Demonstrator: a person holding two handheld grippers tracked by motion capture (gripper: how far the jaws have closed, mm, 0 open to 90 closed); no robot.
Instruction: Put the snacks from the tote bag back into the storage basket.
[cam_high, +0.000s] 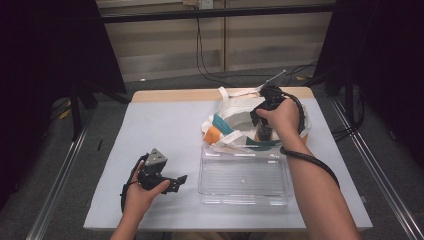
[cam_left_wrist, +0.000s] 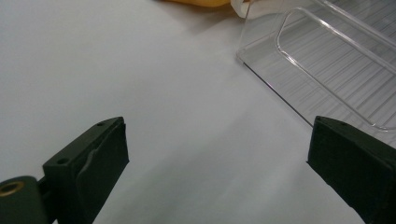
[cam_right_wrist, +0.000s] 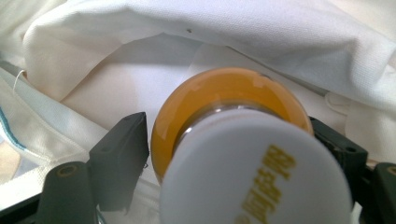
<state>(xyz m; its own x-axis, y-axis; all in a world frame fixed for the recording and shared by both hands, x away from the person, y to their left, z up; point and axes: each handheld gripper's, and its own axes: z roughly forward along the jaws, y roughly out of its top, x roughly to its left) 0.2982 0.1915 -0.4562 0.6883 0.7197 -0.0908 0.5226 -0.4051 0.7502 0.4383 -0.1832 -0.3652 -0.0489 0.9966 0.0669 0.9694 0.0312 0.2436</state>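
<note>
1 amber bottle (cam_right_wrist: 219, 100) with a white cap (cam_right_wrist: 254, 172) is sitting between the right gripper's (cam_right_wrist: 229, 154) jaws inside the cloth bag (cam_right_wrist: 233, 32); clamped or not, cannot tell. Probably rigid, slippery, fairly light; gripping below the cap looks best. Left gripper (cam_left_wrist: 217, 154) is resting released beside the clear tray (cam_left_wrist: 327, 60).

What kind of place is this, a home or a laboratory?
Probably a lab or recording workspace, not a home: a table under a plain grey cover, black curtains at both sides, loose cables along the bare wall, and metal floor rails.

Jar (cam_right_wrist: 229, 135) base cut off at bottom edge; yellow lid print partly cropped
</note>
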